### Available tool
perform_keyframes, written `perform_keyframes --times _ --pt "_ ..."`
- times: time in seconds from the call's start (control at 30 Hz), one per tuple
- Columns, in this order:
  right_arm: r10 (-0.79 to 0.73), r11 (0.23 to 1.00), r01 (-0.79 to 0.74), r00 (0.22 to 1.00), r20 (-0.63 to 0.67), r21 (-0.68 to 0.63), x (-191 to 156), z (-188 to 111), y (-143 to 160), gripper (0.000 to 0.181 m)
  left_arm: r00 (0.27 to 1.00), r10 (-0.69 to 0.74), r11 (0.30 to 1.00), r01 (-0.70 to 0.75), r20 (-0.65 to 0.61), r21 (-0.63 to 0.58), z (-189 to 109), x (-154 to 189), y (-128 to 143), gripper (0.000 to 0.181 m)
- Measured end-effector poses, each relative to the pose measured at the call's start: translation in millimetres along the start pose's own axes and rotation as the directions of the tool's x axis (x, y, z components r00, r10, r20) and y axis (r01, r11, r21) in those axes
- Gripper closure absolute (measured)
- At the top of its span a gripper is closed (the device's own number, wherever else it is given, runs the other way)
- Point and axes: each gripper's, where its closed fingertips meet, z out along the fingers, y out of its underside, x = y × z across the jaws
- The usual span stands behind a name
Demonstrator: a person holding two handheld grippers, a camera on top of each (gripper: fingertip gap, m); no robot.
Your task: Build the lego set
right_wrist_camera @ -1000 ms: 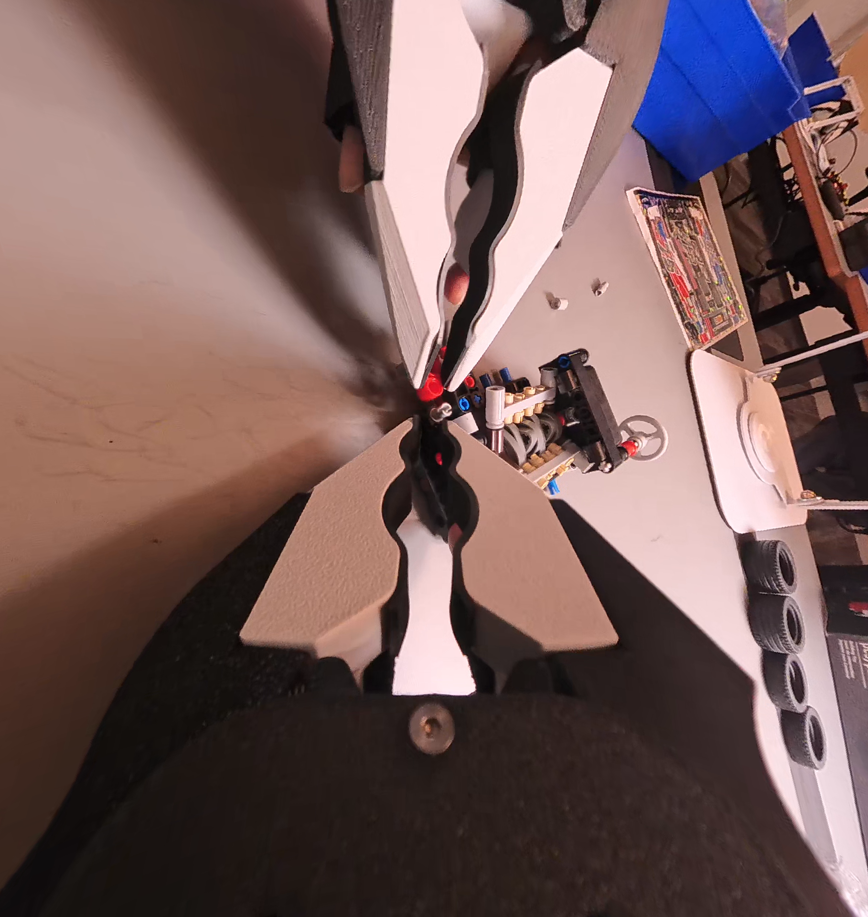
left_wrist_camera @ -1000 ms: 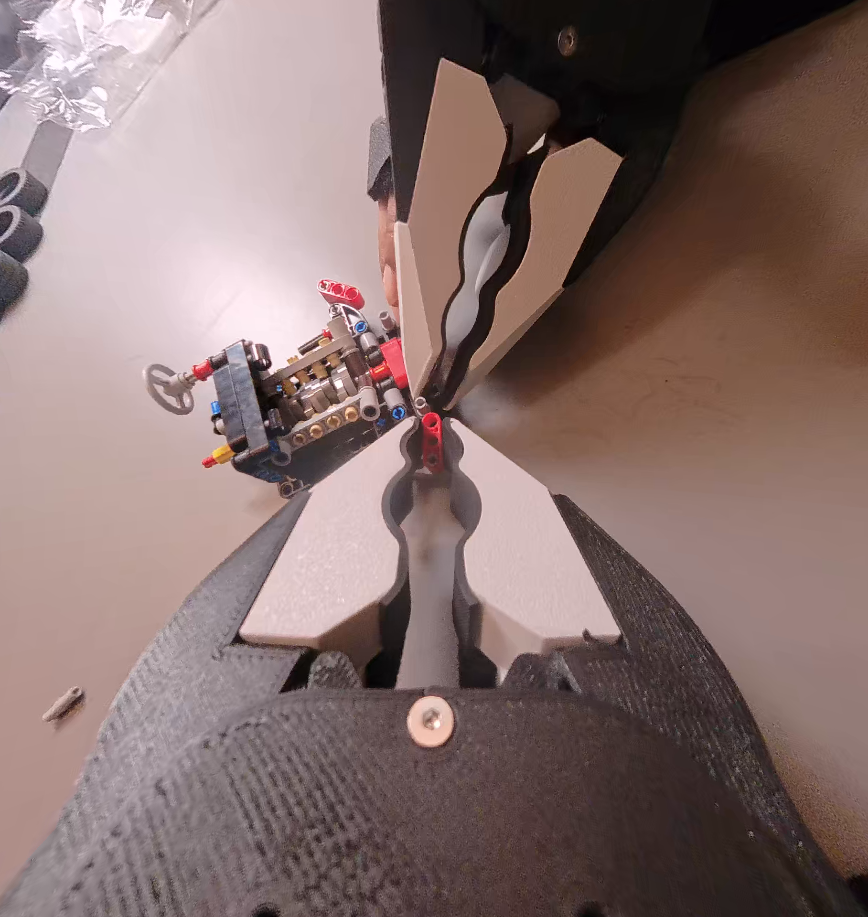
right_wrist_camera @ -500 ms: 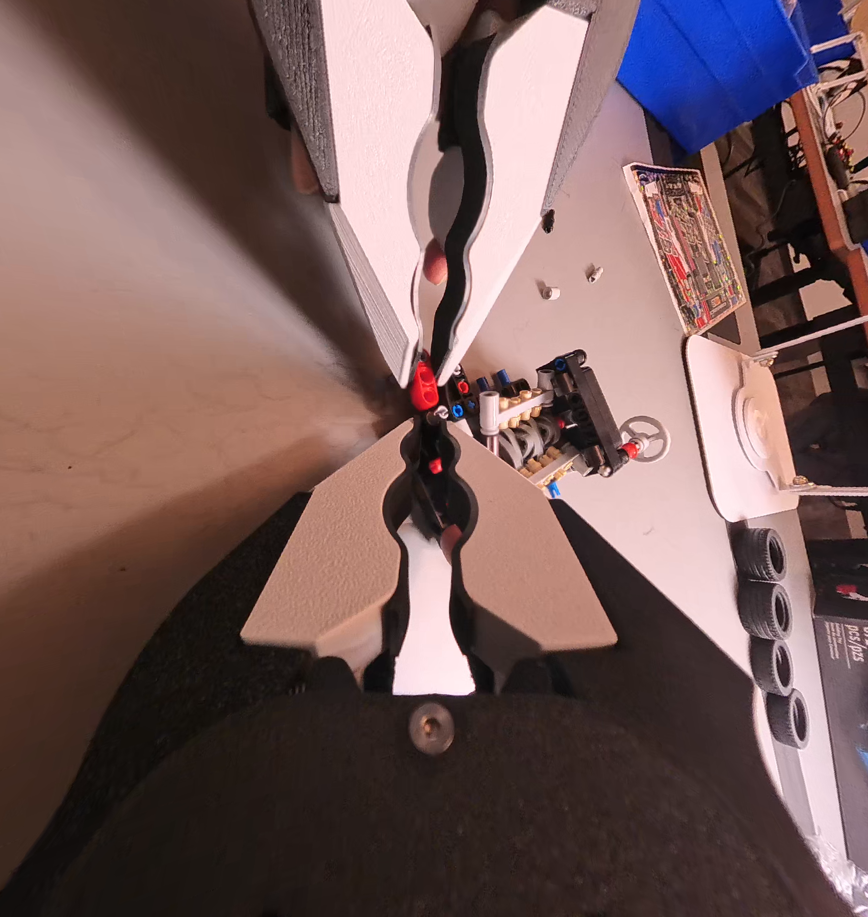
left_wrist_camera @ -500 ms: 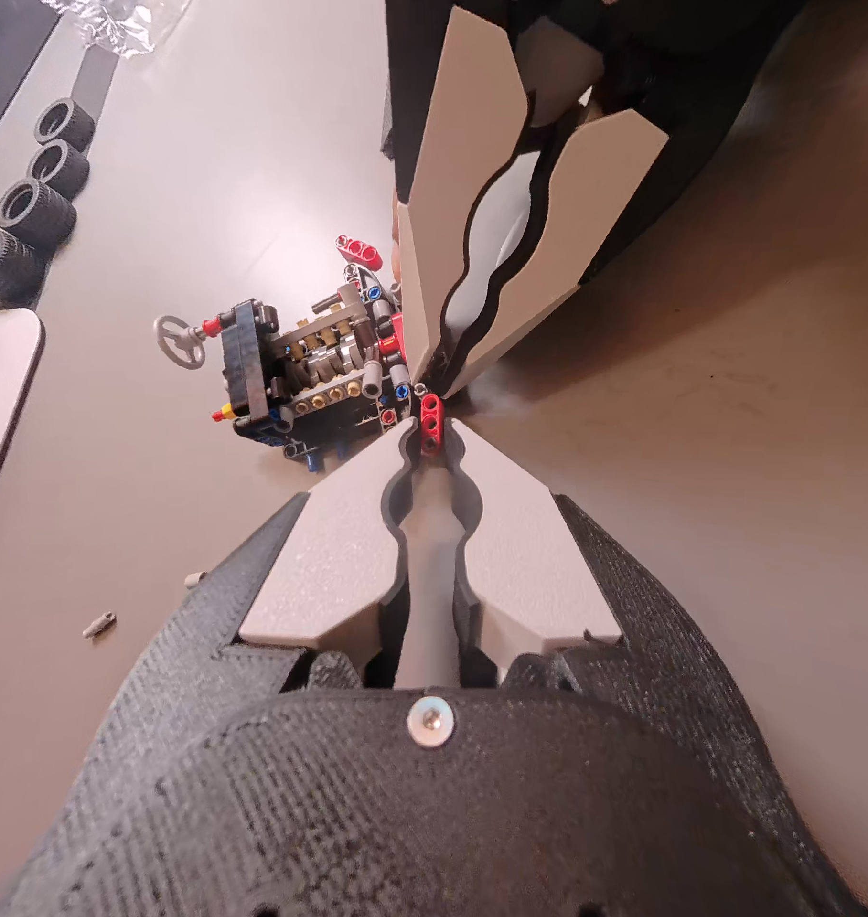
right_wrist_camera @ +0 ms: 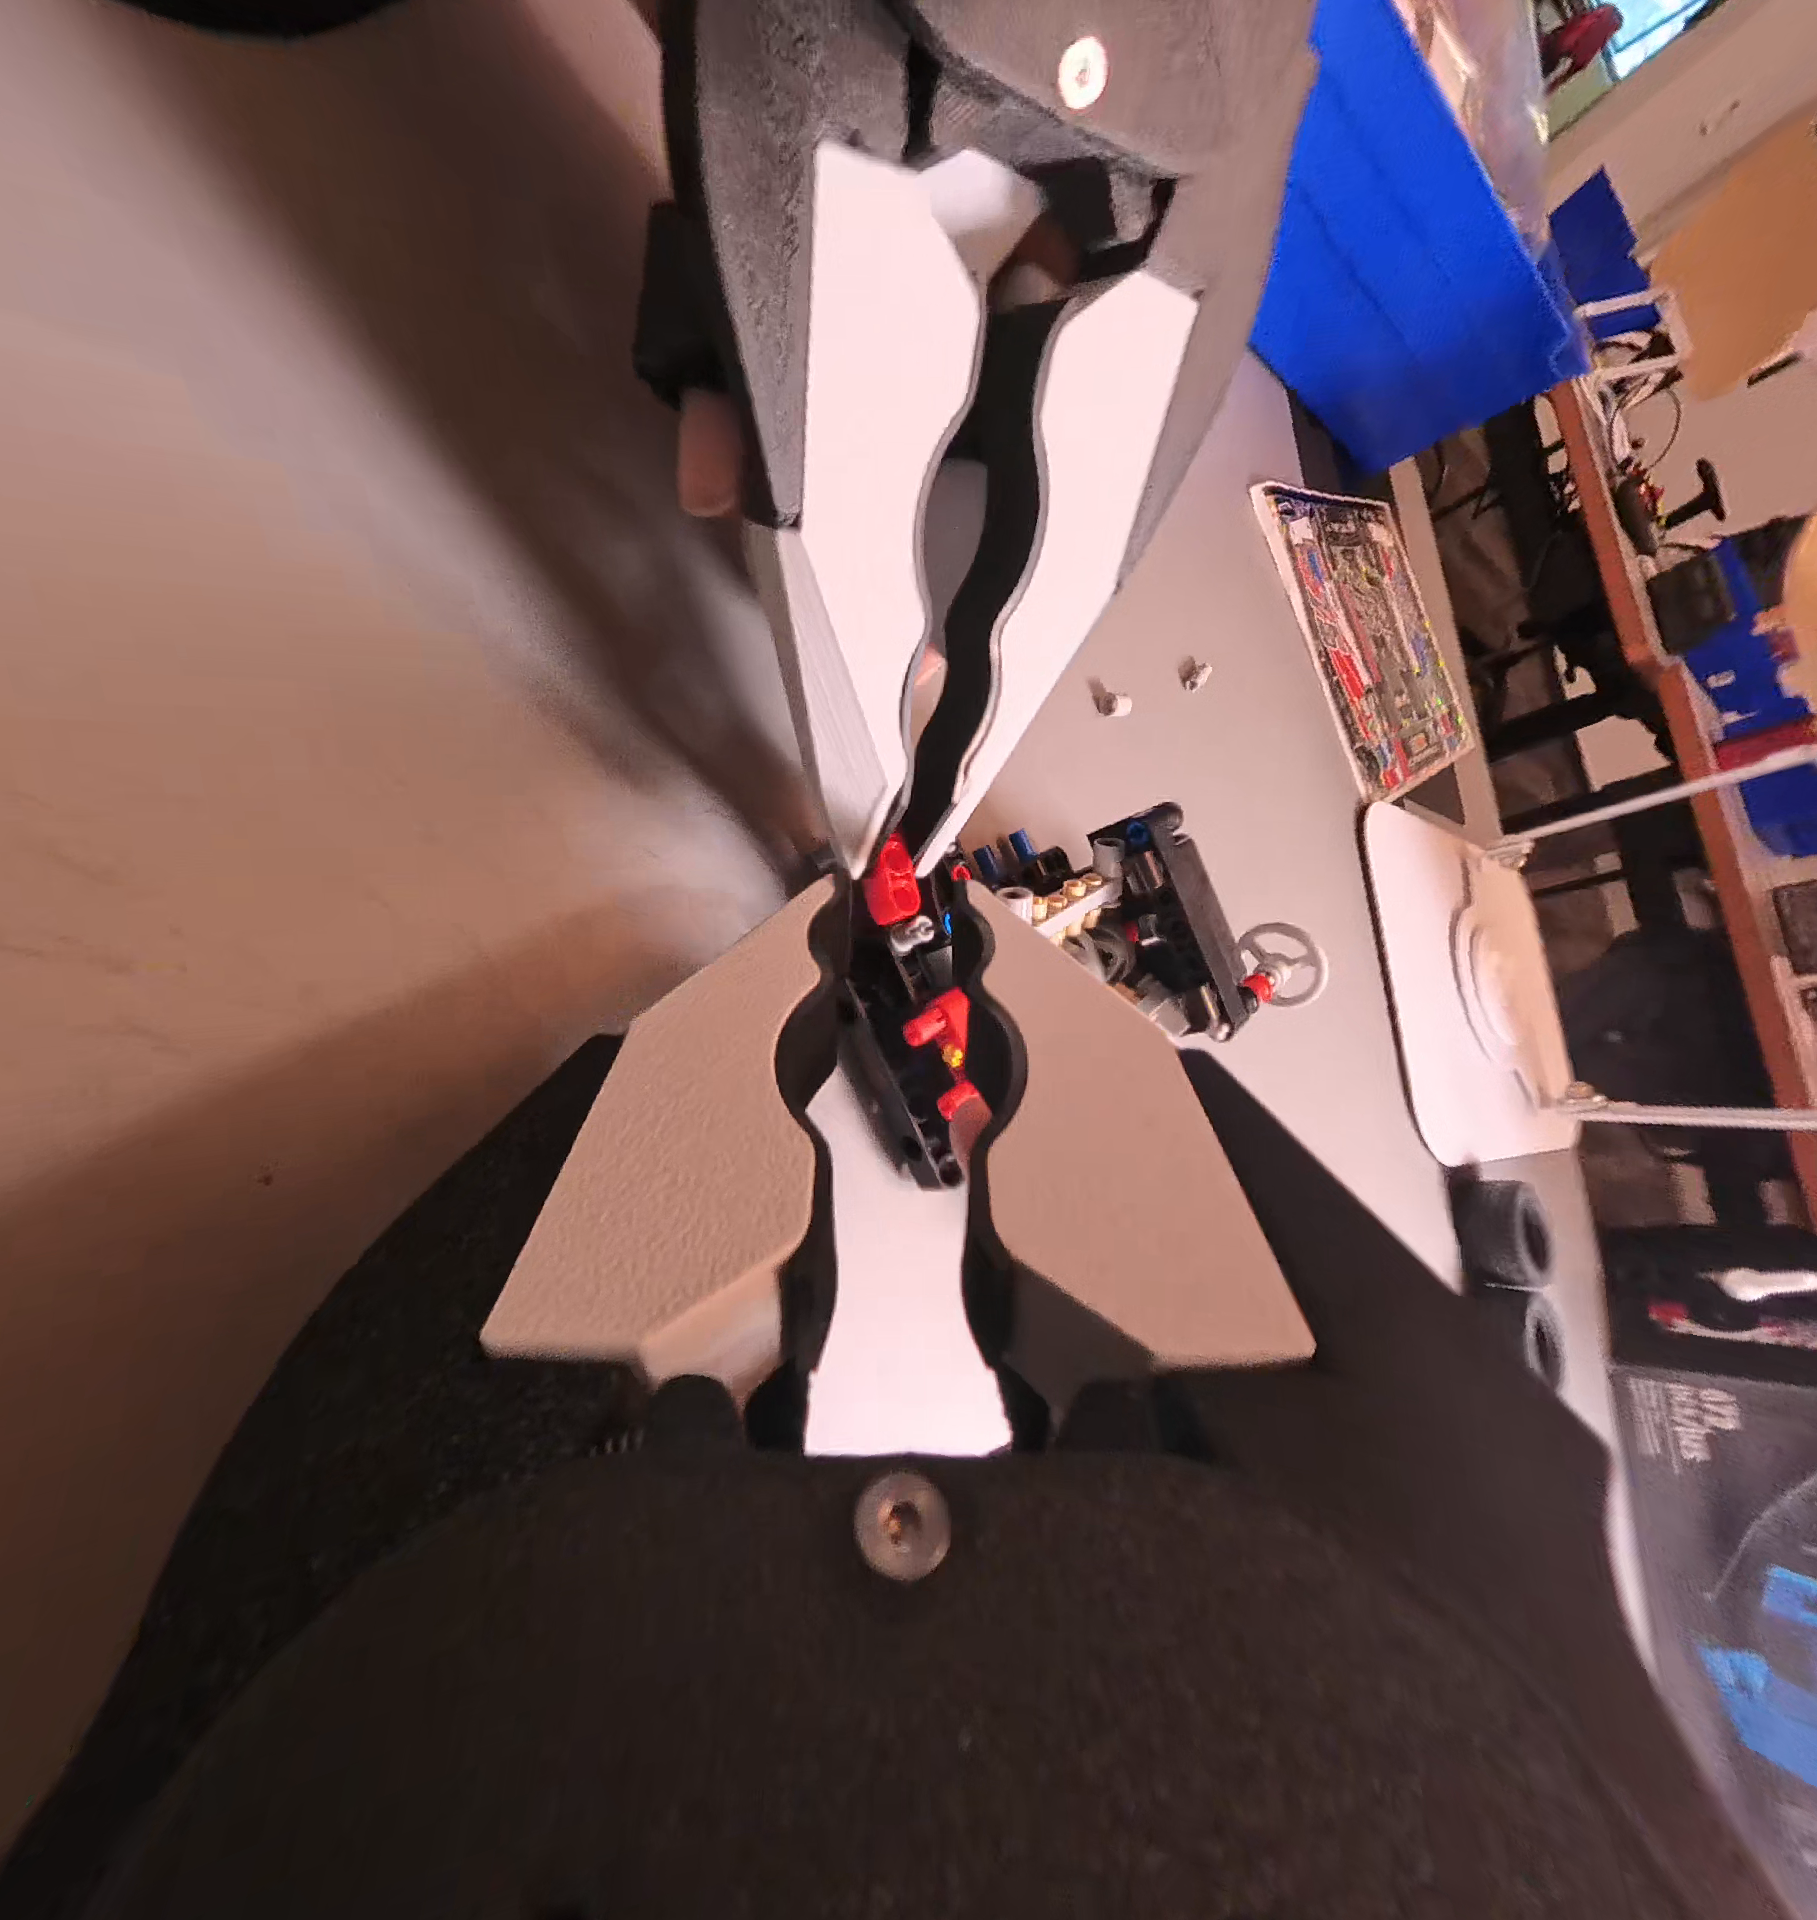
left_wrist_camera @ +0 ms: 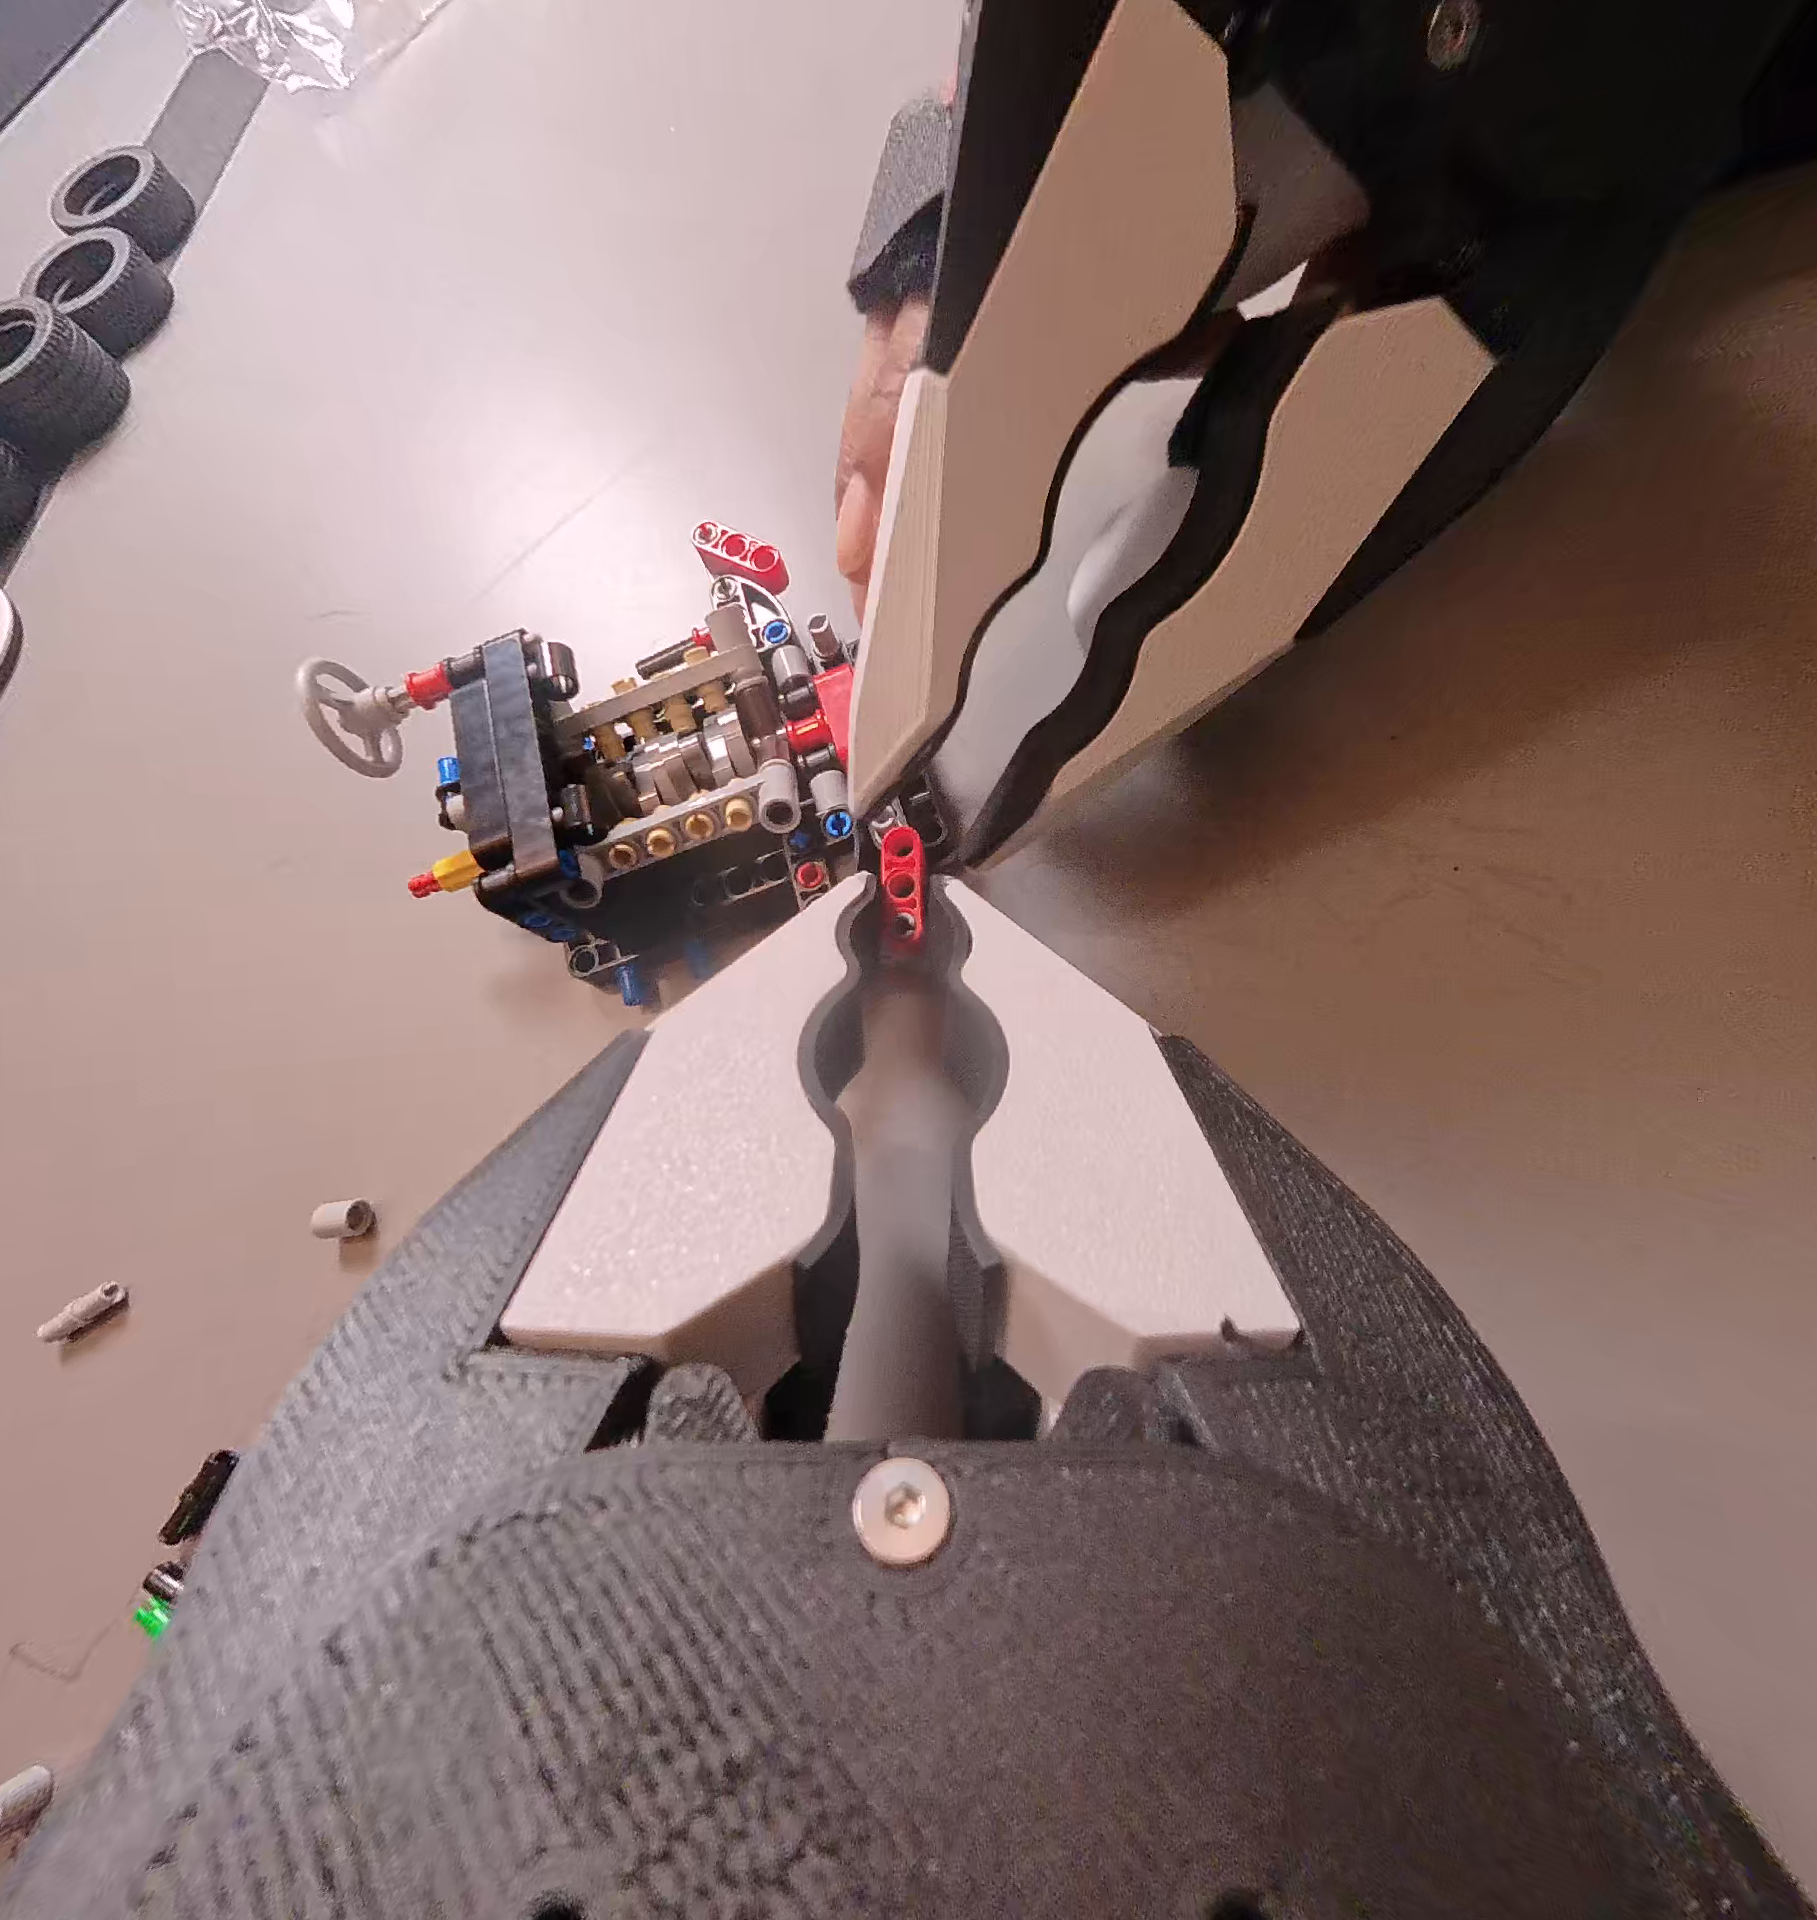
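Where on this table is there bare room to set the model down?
Bare table lies right of the two grippers' meeting fingers. A second free patch lies between the tyres and the model. It is crowded where the left gripper holds the red beam against the model, and by the loose pins at lower left.

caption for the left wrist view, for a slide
Left tool pinching a small red beam against the lego model, meeting the right tool.
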Motion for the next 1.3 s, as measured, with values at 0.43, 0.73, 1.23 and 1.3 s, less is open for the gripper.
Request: perform_keyframes --times 0.43,0.73,1.23,1.3 --pt "-0.195 0.979 0.198 0.979 0.050 -0.047 -2 15 -1 0.168 0.990 -0.109 0.993 0.112 0.085 -0.027 -20 -7 19 0.164" --pt "-0.245 0.963 0.254 0.964 0.101 -0.089 -2 21 -2 0.172 0.970 -0.207 0.976 0.215 0.129 -0.045 -1 -4 23 0.167" --pt "0.072 0.994 -0.043 0.952 0.297 -0.103 6 22 -5 0.175 0.966 -0.191 0.981 0.194 0.175 -0.004 -5 -12 19 0.171" --pt "0.131 0.987 -0.094 0.937 0.324 -0.128 7 22 -4 0.175 0.963 -0.219 0.976 0.219 0.158 0.017 -5 -12 16 0.170"
